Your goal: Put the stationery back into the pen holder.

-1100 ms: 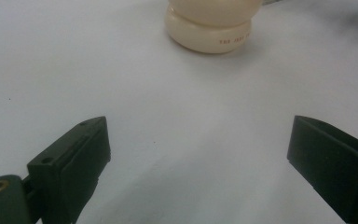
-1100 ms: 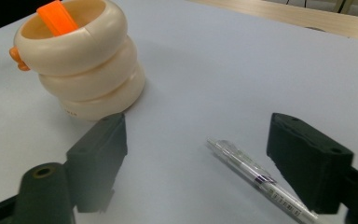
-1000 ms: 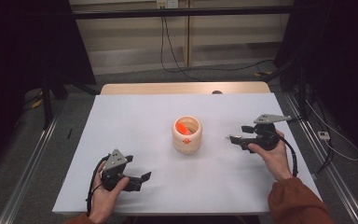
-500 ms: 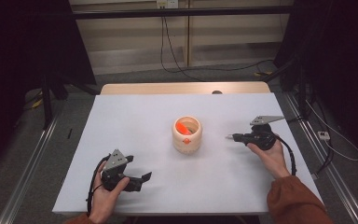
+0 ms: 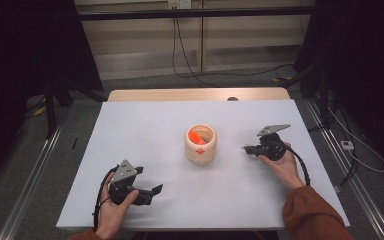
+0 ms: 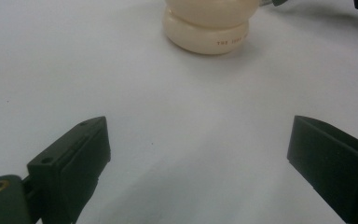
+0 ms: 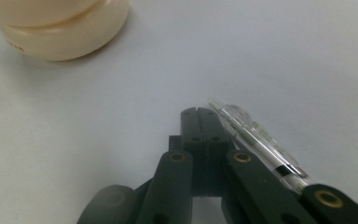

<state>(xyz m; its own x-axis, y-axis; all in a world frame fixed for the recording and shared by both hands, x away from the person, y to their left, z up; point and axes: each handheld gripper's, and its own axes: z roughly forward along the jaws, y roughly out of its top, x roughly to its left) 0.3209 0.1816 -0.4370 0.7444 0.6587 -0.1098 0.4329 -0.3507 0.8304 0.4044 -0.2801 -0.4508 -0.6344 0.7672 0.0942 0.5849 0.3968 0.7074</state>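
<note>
A cream wooden cup (image 5: 200, 145) stands at the middle of the white table (image 5: 145, 130) with an orange object (image 5: 196, 136) inside it. My right gripper (image 5: 246, 149) lies low to the cup's right, pointing at it, jaws shut flush on each other (image 7: 198, 112). A clear plastic pen (image 7: 251, 137) lies along the outer side of its right jaw, not between the jaws. My left gripper (image 5: 152, 192) rests at the front left, open and wide apart (image 6: 196, 140), with nothing between its fingers. The cup (image 6: 207, 28) stands well ahead of it.
A wooden strip (image 5: 195, 94) runs along the table's far edge. Metal rails (image 5: 30, 185) flank both sides on the floor, and cables (image 5: 340, 145) trail at the right. Dark stands rise at the back left and right.
The right gripper's jaws went from open to shut, and that hand sank toward the table. The left gripper has stayed in place.
</note>
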